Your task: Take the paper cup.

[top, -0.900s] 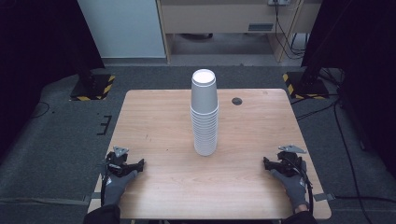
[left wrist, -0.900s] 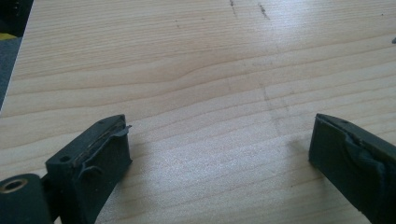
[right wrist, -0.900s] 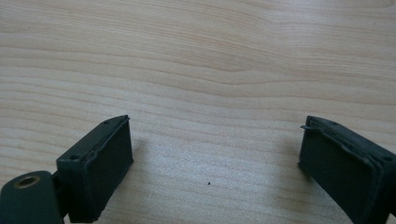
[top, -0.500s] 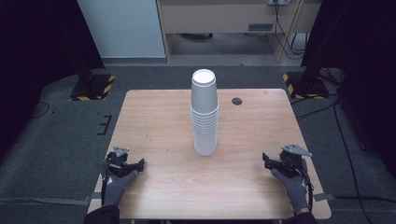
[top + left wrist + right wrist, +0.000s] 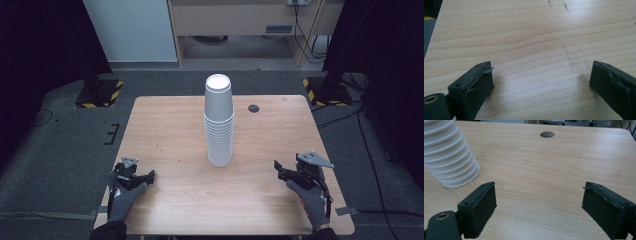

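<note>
At the middle of the wooden counter (image 5: 170, 130) stands a tall stack of white paper cups (image 5: 219, 122), nested upside down, bases upward, so the column rests on the widest rim and stays upright by itself. Its place on the centre line puts it about equally far from both hands, well apart from each. The left gripper (image 5: 145, 176) lies low near the counter's near left corner, and the left gripper view shows its fingers (image 5: 477, 86) spread wide with only bare wood grain between them. The right gripper (image 5: 278, 169) sits near the near right corner, its fingers (image 5: 480, 207) likewise wide apart and empty; in the right gripper view the ribbed lower rims of the stack show at the upper left, so this gripper looks aimed roughly toward the cups. A small dark round grommet (image 5: 254, 108) lies on the far side of the counter, right of the stack. Both hands seem parked in a ready pose, fingers opened for a first reach at the stack.

Against the earlier frames, hardly anything differs: the stack stands in the same spot, and both grippers hold their corners with no visible shift.
</note>
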Demonstrator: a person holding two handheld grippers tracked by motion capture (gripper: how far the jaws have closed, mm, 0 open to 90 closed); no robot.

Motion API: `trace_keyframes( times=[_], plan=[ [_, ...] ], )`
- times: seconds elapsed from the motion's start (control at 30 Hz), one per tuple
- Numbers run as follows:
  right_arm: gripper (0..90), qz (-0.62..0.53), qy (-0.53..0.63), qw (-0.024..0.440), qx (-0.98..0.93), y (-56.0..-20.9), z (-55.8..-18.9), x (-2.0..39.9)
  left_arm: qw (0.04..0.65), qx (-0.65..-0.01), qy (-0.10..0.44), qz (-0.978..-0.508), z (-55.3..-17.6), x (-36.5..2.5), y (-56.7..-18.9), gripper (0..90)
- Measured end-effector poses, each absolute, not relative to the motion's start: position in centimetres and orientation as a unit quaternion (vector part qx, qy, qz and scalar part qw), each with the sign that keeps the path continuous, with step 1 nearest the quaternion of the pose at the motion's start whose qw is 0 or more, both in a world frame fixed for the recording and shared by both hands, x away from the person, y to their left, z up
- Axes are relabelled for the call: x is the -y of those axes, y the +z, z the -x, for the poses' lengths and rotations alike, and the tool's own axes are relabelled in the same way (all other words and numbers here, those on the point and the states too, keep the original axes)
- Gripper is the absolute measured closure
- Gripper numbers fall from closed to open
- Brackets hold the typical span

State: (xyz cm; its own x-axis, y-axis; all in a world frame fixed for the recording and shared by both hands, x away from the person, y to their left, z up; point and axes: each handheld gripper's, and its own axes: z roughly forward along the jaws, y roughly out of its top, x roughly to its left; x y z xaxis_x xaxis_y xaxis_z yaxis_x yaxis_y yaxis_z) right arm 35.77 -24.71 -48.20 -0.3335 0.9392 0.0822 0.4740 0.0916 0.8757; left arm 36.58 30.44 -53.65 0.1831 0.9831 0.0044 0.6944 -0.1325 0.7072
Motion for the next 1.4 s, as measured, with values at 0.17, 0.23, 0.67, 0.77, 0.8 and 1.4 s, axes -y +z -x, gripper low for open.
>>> trace_keyframes(
  times=[0.17,0.23,0.67,0.77,0.8,1.4],
  plan=[
    [12.2,-0.5,0.449,0.27,-0.689,-47.1,-35.6,24.2,0.293,-0.589,0.246,-0.712,-36.6,-30.4,-53.7,3.8],
    [12.1,-0.494,0.454,0.271,-0.691,-46.5,-35.6,23.9,0.293,-0.589,0.246,-0.712,-36.6,-30.4,-53.7,3.8],
    [12.1,-0.464,0.498,0.284,-0.675,-42.4,-35.2,22.4,0.293,-0.589,0.245,-0.712,-36.6,-30.4,-53.7,3.3],
    [12.1,-0.464,0.5,0.286,-0.673,-42.0,-35.2,22.3,0.293,-0.589,0.245,-0.712,-36.6,-30.4,-53.7,3.3],
    [12.1,-0.462,0.502,0.287,-0.673,-41.8,-35.2,22.3,0.293,-0.589,0.245,-0.712,-36.6,-30.4,-53.7,3.3],
    [12.6,-0.427,0.548,0.287,-0.66,-36.9,-35.9,19.5,0.292,-0.589,0.245,-0.712,-36.6,-30.3,-53.7,3.1]
  ],
)
